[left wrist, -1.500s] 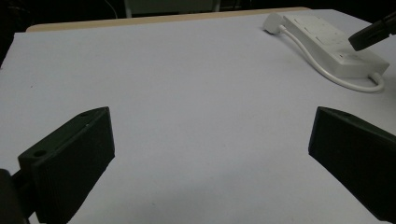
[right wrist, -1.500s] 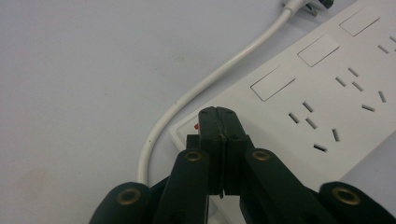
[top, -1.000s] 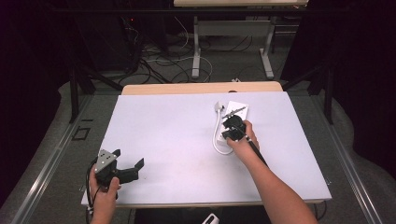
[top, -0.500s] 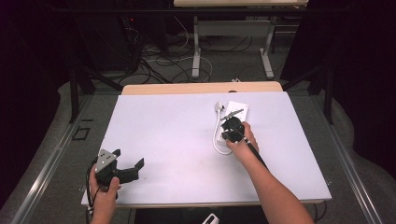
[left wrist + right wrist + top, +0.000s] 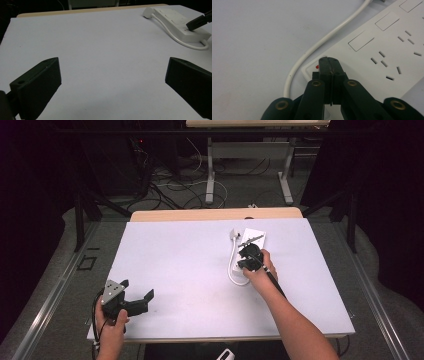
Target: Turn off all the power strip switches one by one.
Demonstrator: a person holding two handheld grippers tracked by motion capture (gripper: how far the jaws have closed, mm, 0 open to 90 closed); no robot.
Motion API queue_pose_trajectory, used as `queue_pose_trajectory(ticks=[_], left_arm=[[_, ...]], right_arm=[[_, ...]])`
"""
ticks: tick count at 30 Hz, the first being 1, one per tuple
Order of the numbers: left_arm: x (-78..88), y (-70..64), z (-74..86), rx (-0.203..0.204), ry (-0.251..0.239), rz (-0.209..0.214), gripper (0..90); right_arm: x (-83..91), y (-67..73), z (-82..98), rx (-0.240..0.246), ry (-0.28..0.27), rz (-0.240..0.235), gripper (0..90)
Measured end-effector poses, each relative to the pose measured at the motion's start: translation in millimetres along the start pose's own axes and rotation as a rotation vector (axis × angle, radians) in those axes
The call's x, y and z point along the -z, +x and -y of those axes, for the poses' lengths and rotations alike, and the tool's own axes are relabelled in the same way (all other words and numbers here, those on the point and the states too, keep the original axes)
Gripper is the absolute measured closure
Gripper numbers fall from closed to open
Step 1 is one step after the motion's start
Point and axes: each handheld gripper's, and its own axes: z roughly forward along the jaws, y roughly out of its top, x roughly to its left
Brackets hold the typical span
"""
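A white power strip (image 5: 255,239) lies at the back right of the table, its cord (image 5: 230,269) looping to a white plug (image 5: 234,235). My right gripper (image 5: 248,257) is shut, nothing between its jaws. In the right gripper view its closed tip (image 5: 329,62) rests on the near end of the power strip (image 5: 387,47), right beside a small red switch (image 5: 317,67). My left gripper (image 5: 136,290) stands open over the table's near left corner. Its wide-apart jaws (image 5: 112,82) hold nothing, with the strip (image 5: 180,23) far ahead.
The white table top (image 5: 175,250) has a wooden edge (image 5: 215,214) at the back. Beyond it on the floor are cables (image 5: 170,185) and the legs of another table (image 5: 211,170).
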Motion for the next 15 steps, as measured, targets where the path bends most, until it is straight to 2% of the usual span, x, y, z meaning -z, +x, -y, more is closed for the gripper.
queue_pose_trajectory(ticks=[2,3,4,5,8,15], left_arm=[[-0.1,-0.1,0.0,-0.002,0.000,0.000,0.5],[-0.2,-0.1,0.0,-0.002,0.001,0.000,0.5],[-0.3,-0.2,0.1,-0.001,0.001,0.000,0.5],[-0.3,-0.2,0.2,0.000,0.001,0.001,0.5],[-0.3,0.2,0.2,-0.001,0.004,0.000,0.5],[-0.5,1.1,0.2,0.001,0.002,-0.001,0.5]], right_arm=[[0.0,-0.4,-0.5,-0.005,0.000,-0.004,90.0],[0.1,0.7,-0.6,-0.025,0.004,-0.004,90.0],[-1.2,-1.1,-0.6,-0.002,-0.016,0.001,90.0],[0.1,-1.9,-1.1,-0.010,0.001,-0.003,90.0],[-0.1,-2.5,-2.1,-0.016,0.008,-0.003,90.0],[1.2,-6.9,-8.0,-0.021,0.005,0.003,90.0]])
